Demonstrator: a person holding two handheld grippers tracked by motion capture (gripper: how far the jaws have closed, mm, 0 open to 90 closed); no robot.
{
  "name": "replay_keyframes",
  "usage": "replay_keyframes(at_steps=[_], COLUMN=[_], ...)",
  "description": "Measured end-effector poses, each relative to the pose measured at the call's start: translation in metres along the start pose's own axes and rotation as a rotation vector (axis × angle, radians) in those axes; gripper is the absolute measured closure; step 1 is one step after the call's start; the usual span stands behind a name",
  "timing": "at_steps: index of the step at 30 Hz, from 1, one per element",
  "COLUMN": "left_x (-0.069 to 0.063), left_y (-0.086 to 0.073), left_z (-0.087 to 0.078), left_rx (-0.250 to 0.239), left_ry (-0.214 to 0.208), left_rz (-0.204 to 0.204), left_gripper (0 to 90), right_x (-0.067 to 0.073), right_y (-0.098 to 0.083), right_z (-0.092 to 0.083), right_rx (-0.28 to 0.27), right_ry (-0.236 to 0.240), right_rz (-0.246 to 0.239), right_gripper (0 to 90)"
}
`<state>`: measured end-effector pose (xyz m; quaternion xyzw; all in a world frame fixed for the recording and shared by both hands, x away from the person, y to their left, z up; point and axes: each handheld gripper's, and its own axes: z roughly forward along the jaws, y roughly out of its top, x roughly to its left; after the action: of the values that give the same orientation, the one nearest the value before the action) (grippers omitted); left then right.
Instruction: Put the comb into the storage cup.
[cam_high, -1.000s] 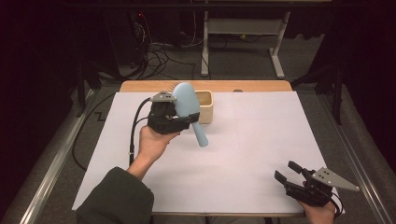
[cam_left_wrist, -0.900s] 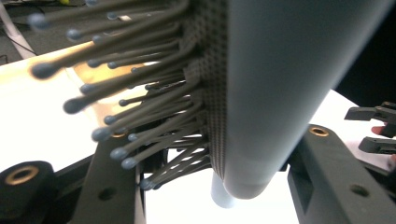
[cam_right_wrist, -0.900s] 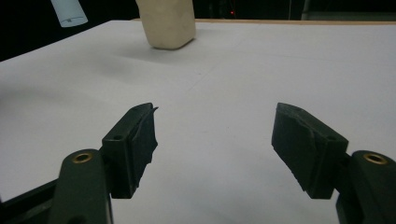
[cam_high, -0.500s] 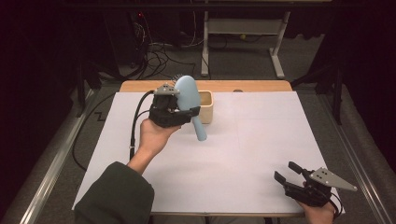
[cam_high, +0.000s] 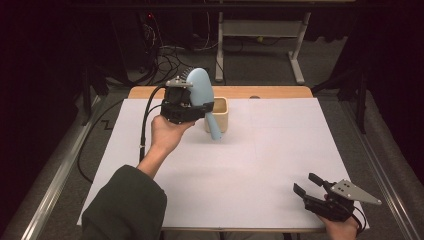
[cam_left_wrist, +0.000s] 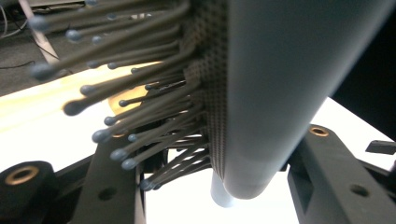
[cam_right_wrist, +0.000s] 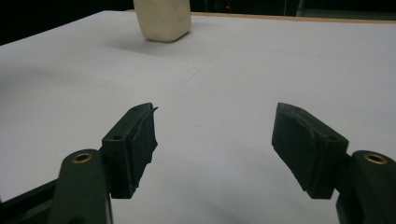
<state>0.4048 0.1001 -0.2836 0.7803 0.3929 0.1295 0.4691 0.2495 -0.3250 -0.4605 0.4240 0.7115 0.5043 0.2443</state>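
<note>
Clamping the blue hairbrush (cam_high: 200, 90) by its head, my left hand-held gripper (cam_high: 192, 107) holds it handle-down above the desk (cam_high: 280, 150), beside the beige box (cam_high: 222, 114).

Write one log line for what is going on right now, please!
left gripper: shut on light blue plastic hairbrush, held above table | right gripper: open, empty | small cream square container: on white table cover

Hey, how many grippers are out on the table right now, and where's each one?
2. The left gripper is raised at the far left, clamped on a blue hairbrush beside the beige container. The right gripper rests open at the near right corner.
</note>
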Motion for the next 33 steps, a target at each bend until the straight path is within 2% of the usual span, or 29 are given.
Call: replay_keyframes(at_steps=[6,8,13,20,25,33], left_x=[0.002,0.003,0.003,0.005,0.012,0.016], left_y=[0.008,0.013,0.018,0.024,0.026,0.033], left_z=[0.004,0.005,0.002,0.001,0.005,0.013], left_rx=[0.005,0.011,0.021,0.018,0.016,0.007], left_ry=[0.015,0.037,0.063,0.078,0.096,0.107], left_rz=[0.004,0.006,0.019,0.033,0.01,-0.005], left_gripper=[53.6,53.6,53.6,53.6,53.6,53.6], right_x=[0.0,-0.001,-0.001,0.0,-0.001,0.0], right_y=[0.0,0.0,0.0,0.0,-0.001,0.0], right_z=[0.0,0.0,0.0,0.0,0.0,0.0], right_rx=[0.004,0.003,0.001,0.002,0.003,0.004], right_ry=[0.001,0.001,0.004,0.001,0.003,0.0], right_rz=[-0.001,-0.001,-0.003,-0.001,-0.002,-0.003], right_gripper=[31.1,31.1,31.1,31.1,31.2,31.3])
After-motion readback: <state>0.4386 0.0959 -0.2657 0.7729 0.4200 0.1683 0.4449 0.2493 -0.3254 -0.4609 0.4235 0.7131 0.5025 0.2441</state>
